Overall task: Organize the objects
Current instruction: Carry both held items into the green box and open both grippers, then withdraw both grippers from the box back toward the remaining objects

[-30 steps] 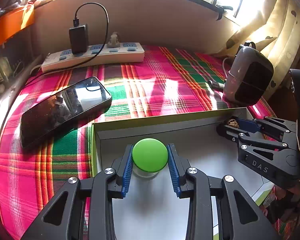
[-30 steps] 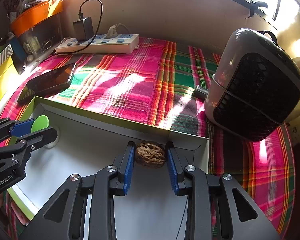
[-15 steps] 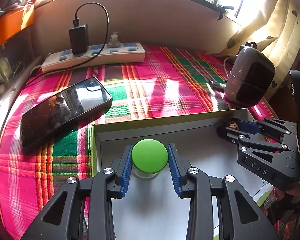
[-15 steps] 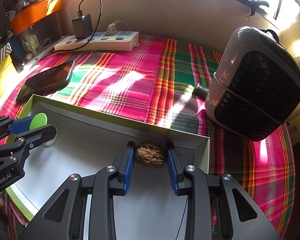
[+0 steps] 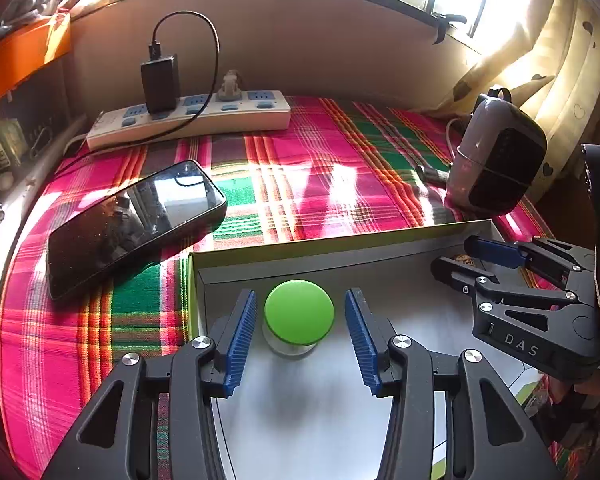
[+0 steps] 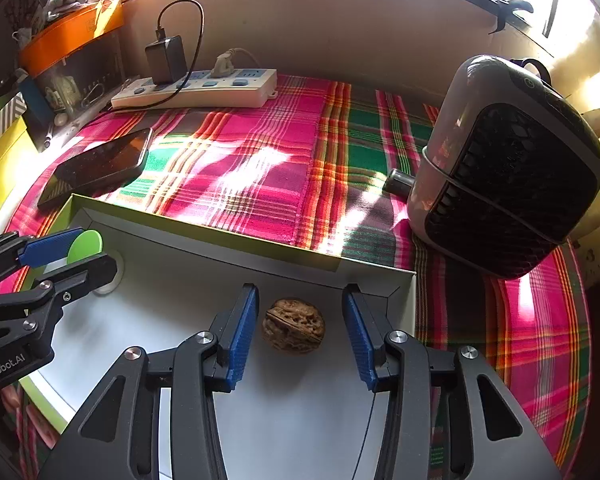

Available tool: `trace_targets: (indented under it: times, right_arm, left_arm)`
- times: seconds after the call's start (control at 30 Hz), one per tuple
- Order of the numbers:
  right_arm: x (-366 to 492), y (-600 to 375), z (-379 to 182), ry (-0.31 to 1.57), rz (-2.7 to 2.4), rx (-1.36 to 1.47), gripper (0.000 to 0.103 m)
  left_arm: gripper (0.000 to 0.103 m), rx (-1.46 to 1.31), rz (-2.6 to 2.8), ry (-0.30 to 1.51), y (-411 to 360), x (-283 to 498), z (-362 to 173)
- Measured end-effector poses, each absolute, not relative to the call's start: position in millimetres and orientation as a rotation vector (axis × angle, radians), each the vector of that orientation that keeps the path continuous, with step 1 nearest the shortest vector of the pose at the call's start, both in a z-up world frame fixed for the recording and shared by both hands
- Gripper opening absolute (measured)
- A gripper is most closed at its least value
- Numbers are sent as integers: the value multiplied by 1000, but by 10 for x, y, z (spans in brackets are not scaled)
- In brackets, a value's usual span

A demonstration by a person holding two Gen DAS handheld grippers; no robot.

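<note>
A bright pink and green checked cloth (image 5: 300,184) covers the surface under a sunny window, and a shallow white cardboard box (image 5: 340,258) sits on it at 6 o'clock. The left claw (image 5: 300,320) has just been opening and stands spread around a small clear jar with a round green lid (image 5: 299,311) in the box, pads not touching. The right claw (image 6: 298,322) has just been opening too, spread around a brown wrinkled walnut (image 6: 293,325) in the box's 3 o'clock corner.

Between the black left tool's (image 5: 300,334) blue ribbed pads (image 5: 242,340) sits a jar with a bright green lid (image 5: 299,311). A brown wrinkled walnut (image 6: 293,325) lies between the right tool's (image 6: 298,334) blue pads. Beyond both, the bench cloth (image 5: 300,184) is plaid in pink, green and orange; the tray (image 6: 204,236) is white inside, lime-edged.
</note>
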State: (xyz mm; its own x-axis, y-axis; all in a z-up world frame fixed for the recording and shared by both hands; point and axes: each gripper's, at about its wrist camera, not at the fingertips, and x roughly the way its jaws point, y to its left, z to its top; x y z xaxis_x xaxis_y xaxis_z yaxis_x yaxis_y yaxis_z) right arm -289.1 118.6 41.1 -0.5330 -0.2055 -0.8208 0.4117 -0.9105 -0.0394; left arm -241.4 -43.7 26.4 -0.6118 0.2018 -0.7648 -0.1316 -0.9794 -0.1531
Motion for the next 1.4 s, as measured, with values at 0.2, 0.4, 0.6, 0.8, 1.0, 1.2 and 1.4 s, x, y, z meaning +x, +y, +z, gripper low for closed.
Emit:
trace_targets:
  times: [0.2,0.4,0.6,0.8,1.0,1.2,1.4]
  right_arm:
    - [-2814,1209,476,308,-2467,1251,48]
    - [-2706,1271,568,285,-2487,1225,48]
    - [-2572,1363,640,253,-2504,1203,48]
    - [-2405,1468,681,220,-2520,1190,48]
    - [-2227,1572,699,210,-2543,1171,48]
    - [-2072,1679,695,184,-2554,1168,48]
    - [-1882,1785,687,205,-2572,1145,48]
  left_arm:
    - [45,-1249,2679,-125,-462,-2325,345]
    - [45,-1212,2694,-123,-480,-2197,447]
    - [45,-1185,2712,-124,-514,-2033,529]
    - [45,-1169,2731,-134,-548,-1875,572]
    - [46,-1147,2751,-143,-600,-1701,615]
    - [46,-1140,2761,-167,-678,-1525,612]
    - [46,-1101,2795,-184,-764,-1331,613]
